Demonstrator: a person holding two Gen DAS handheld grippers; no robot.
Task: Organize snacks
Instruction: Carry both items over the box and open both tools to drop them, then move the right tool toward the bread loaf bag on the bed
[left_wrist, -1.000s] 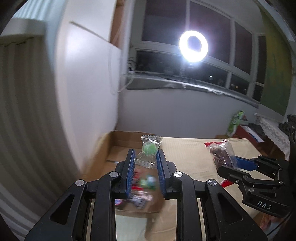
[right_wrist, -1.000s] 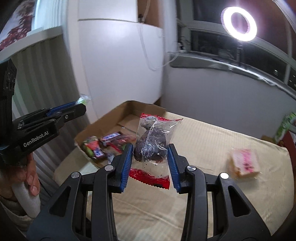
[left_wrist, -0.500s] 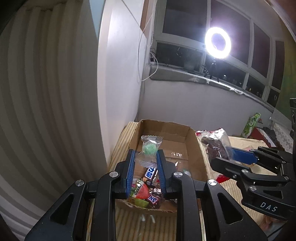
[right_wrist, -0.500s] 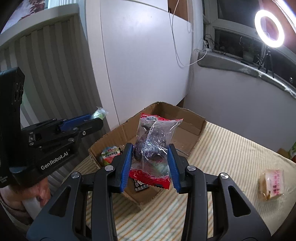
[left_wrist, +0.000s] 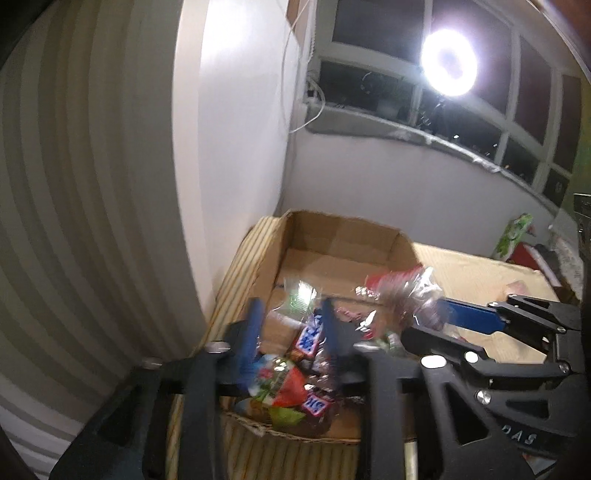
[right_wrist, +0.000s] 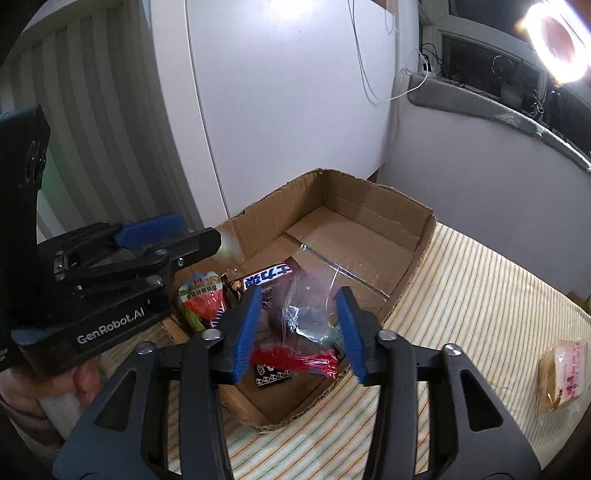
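Note:
An open cardboard box (right_wrist: 373, 218) sits on a striped cloth against the white wall, with several wrapped snacks in its near end. My right gripper (right_wrist: 299, 321) is open above the box; the clear packet with a red edge (right_wrist: 306, 325) is blurred between the spread fingers, dropping into the box. My left gripper (left_wrist: 291, 317) is open over the box's near left corner; the small clear packet with a green sweet (left_wrist: 299, 299) is blurred between its fingers, loose. The left gripper also shows at the left of the right wrist view (right_wrist: 218, 243).
A pink-and-tan wrapped snack (right_wrist: 561, 373) lies on the striped cloth to the right of the box. A green packet (left_wrist: 513, 236) stands at the far right by dark clutter. A white wall panel and ribbed wall close the left side. A ring light shines above the windowsill.
Both grippers have opened over the box and lowered toward it. The green-sweet packet and the red-edged packet have slipped from the fingers and are falling, blurred.

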